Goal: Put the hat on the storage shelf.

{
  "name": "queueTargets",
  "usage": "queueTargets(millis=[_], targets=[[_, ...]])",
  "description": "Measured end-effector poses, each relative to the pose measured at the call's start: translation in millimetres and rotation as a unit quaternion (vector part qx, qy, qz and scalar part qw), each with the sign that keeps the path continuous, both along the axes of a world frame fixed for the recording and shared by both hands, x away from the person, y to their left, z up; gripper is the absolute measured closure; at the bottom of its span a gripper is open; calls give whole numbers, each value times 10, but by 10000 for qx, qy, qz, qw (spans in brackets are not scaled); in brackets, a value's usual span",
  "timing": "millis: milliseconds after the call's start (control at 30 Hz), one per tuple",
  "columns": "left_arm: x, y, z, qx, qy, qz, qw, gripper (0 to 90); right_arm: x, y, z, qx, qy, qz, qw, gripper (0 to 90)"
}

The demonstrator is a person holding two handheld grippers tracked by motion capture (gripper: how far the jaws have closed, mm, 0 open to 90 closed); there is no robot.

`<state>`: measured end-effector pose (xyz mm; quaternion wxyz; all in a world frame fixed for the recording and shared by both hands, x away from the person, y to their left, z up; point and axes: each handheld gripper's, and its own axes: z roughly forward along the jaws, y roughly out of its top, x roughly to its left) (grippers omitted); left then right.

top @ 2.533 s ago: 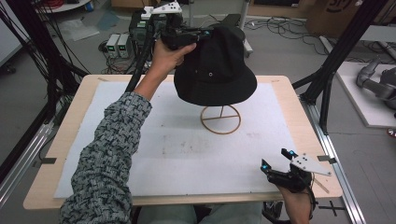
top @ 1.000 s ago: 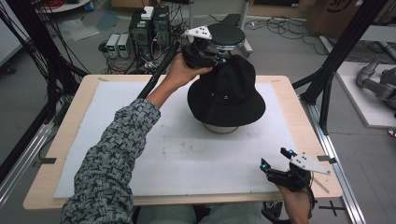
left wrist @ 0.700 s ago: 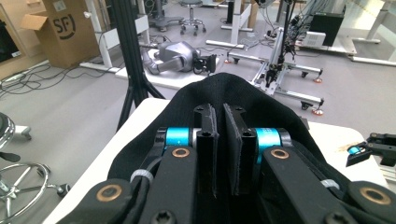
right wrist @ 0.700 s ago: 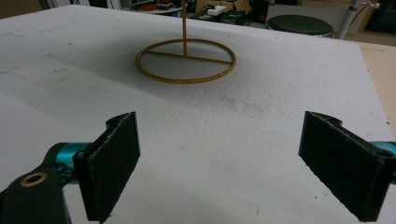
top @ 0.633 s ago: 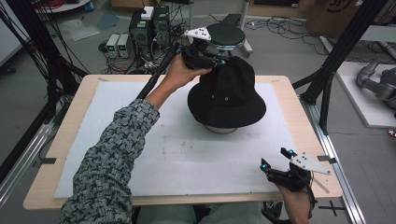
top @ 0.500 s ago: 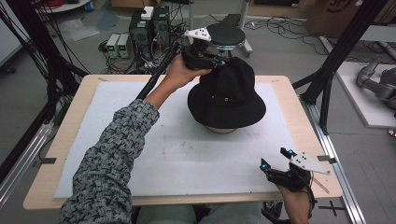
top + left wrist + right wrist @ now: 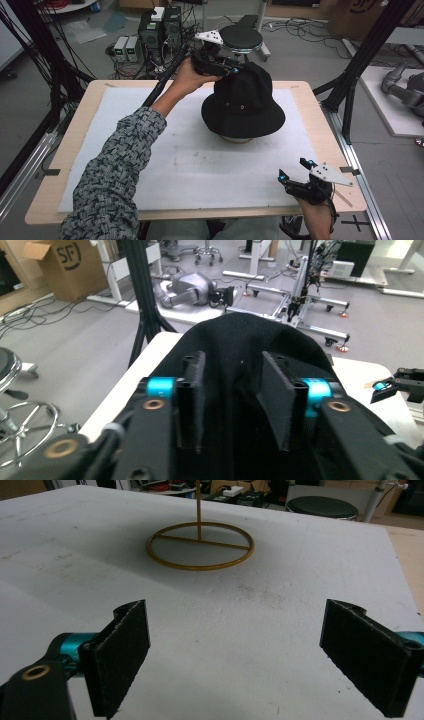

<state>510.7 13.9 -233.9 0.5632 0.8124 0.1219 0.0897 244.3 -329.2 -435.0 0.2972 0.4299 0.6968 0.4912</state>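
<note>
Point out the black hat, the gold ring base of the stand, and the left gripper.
black hat [image 7: 243, 102], high view, on the side of its crown.
gold ring base [image 7: 200, 545], right gripper view, on its cross bar.
left gripper [image 7: 235, 395], left gripper view, midway between its fingers, over the hat's crown.

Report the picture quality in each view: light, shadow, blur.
High view: even, dim light, slightly soft; black hat shows little detail. Left gripper view: the hat's fabric is near-featureless black, the floor behind bright. Right gripper view: the gold stand's ring is sharp, with a soft shadow across the white mat.
</note>
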Motion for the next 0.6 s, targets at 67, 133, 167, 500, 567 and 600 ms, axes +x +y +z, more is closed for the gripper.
queueTargets(millis=[67,133,167,500,567,600], targets=[[1,42,12,17,81,40,10000,553,10,3,0,-21,-29,19,10000,123],[1,88,20,19,150,111,9998,504,13,13,4,-28,-32,19,10000,123],[-13,122,19,-10,111,183,9998,494,19,14,7,-56,-75,20,10000,123],[-171,552,25,93,-165,775,9968,414,107,60,15,-13,-73,50,10000,122],[-188,656,51,238,-49,846,9961,392,127,70,17,14,-76,41,10000,123],[-210,711,57,267,-44,924,9954,372,137,71,18,8,-72,51,10000,123]])
